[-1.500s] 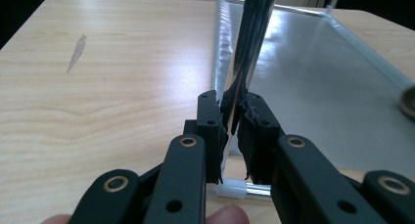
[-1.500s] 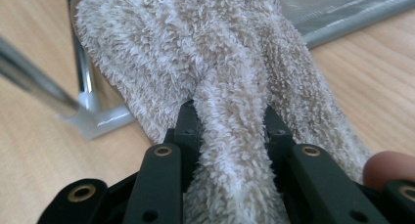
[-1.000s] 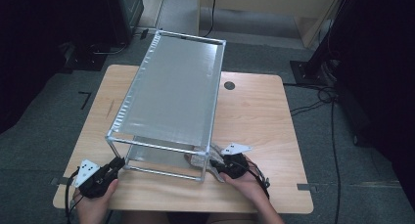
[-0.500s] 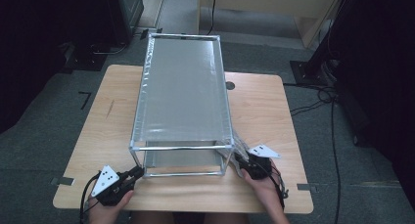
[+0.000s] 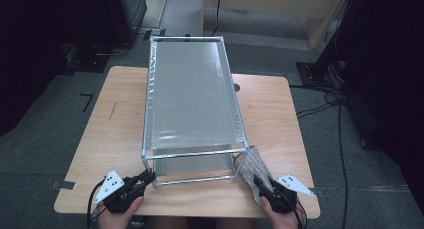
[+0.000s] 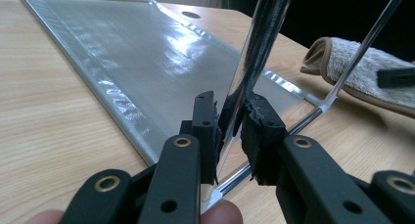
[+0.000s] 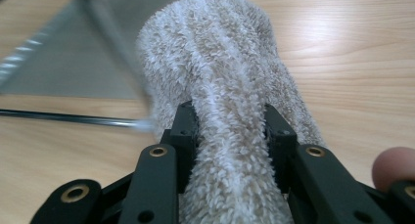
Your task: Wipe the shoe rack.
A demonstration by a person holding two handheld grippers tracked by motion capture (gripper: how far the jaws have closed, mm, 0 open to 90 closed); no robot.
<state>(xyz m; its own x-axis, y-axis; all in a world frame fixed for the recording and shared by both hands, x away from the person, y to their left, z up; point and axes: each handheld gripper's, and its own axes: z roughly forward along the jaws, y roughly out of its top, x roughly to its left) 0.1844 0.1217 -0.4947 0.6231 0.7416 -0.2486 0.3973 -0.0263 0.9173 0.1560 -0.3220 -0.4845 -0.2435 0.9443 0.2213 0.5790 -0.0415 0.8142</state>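
Note:
A tall metal-framed rack (image 5: 195, 104) with silvery panels stands lengthwise on the wooden table (image 5: 120, 119). My left gripper (image 5: 149, 176) is at its near left corner. In the left gripper view that gripper (image 6: 230, 131) is shut on the rack's upright post (image 6: 254, 48), one pad on each side. A grey terry towel (image 5: 252, 166) lies against the rack's near right corner. My right gripper (image 5: 260, 181) holds the towel's near end. In the right gripper view the towel (image 7: 220, 62) is pinched between the jaws of this gripper (image 7: 230, 121), which have just been opening slightly.
A round cable hole (image 5: 236, 87) sits in the tabletop right of the rack. The table's front edge (image 5: 200, 209) runs just ahead of both hands. Cables (image 5: 340, 119) trail over the floor at the right; dark equipment (image 5: 125, 9) stands behind the table.
The rack's near end has swung right, so the rack now lies straight along the table. Both hands moved right and nearer the front edge. The towel has come into plain view.

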